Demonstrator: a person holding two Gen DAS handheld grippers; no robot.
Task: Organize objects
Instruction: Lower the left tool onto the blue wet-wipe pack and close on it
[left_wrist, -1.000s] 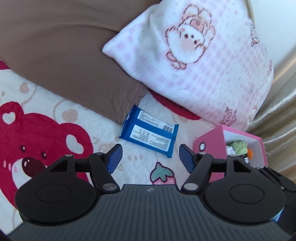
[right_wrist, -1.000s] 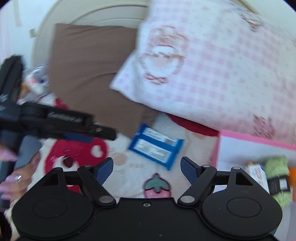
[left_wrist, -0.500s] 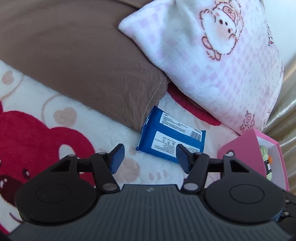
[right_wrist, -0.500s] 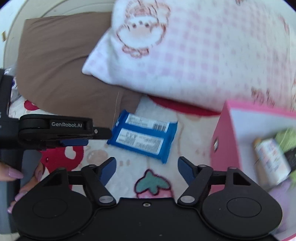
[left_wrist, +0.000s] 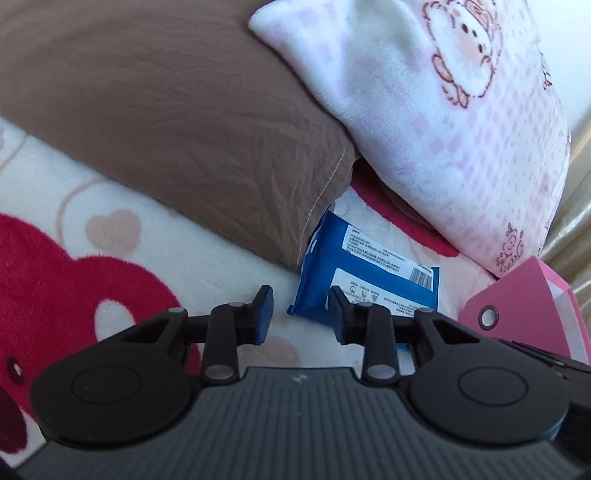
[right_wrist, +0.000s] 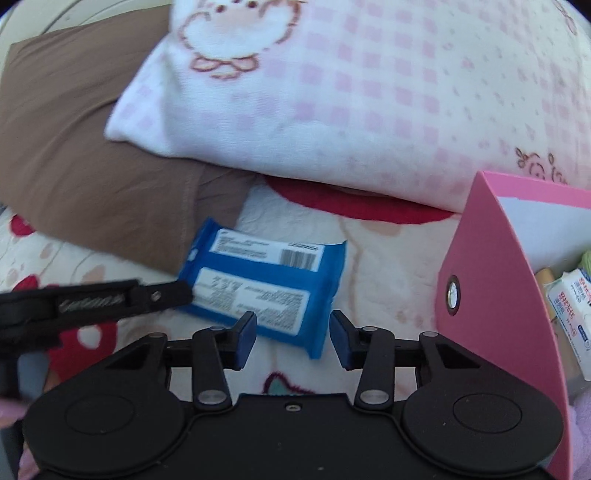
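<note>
My right claw (right_wrist: 292, 334), jaws just narrowing yet empty, nears the soft, crinkly blue packet (right_wrist: 264, 284); I'd pinch its near edge.

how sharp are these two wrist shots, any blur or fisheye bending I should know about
Left wrist view: mostly sharp, the print on the blue packet is crisp; edges bend. Right wrist view: softer, the left gripper at the picture's left edge is motion-smeared, the pink checked pillow bulges with distortion, dark corners at the top.
</note>
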